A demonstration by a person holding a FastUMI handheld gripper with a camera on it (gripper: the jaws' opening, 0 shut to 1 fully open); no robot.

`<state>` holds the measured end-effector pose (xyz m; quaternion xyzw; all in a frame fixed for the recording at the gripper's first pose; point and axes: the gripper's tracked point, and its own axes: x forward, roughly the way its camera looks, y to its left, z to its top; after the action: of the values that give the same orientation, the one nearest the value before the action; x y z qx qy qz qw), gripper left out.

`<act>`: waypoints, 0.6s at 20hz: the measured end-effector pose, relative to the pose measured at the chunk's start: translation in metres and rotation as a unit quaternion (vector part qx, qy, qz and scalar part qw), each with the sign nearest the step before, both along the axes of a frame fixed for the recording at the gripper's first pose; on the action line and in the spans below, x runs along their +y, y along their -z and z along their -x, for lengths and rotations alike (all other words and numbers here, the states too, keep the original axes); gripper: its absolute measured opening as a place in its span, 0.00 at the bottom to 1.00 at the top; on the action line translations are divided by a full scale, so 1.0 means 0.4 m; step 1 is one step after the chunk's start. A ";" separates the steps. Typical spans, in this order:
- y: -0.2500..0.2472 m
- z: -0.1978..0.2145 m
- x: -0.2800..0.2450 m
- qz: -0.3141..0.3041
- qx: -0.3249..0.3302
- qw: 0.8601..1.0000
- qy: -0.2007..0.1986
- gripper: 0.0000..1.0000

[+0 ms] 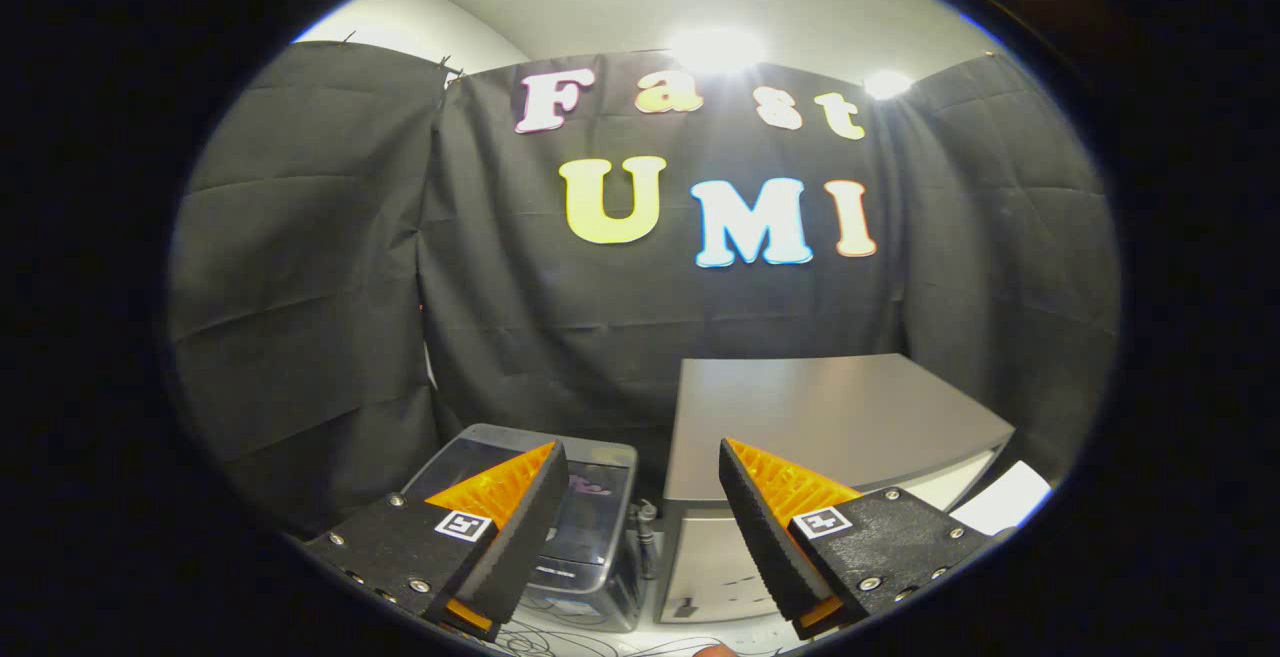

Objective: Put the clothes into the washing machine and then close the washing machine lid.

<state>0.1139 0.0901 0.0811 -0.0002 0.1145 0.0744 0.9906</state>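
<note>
While our gripper (640, 482) hangs with its fingers spread wide and nothing between them, we see the small washing machine (585, 537) just beyond the left finger, its clear lid (600, 482) down, beside a grey cabinet (830, 427) against the black cloth wall (300, 287).

Washing machine (580, 527), clear lid down
</note>
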 end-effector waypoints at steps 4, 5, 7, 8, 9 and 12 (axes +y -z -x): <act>-0.055 0.065 -0.174 0.003 -0.022 0.999 0.038 0.94; -0.065 0.077 -0.212 0.005 -0.026 0.999 0.048 0.94; -0.078 0.101 -0.280 0.009 -0.033 0.997 0.064 0.94; -0.079 0.116 -0.305 0.008 -0.033 0.997 0.070 0.94; -0.081 0.126 -0.325 0.004 -0.032 0.997 0.075 0.94; -0.088 0.165 -0.380 -0.006 -0.035 0.996 0.087 0.94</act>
<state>0.0479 -0.0620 0.1164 0.0128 0.0791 -0.0114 0.9967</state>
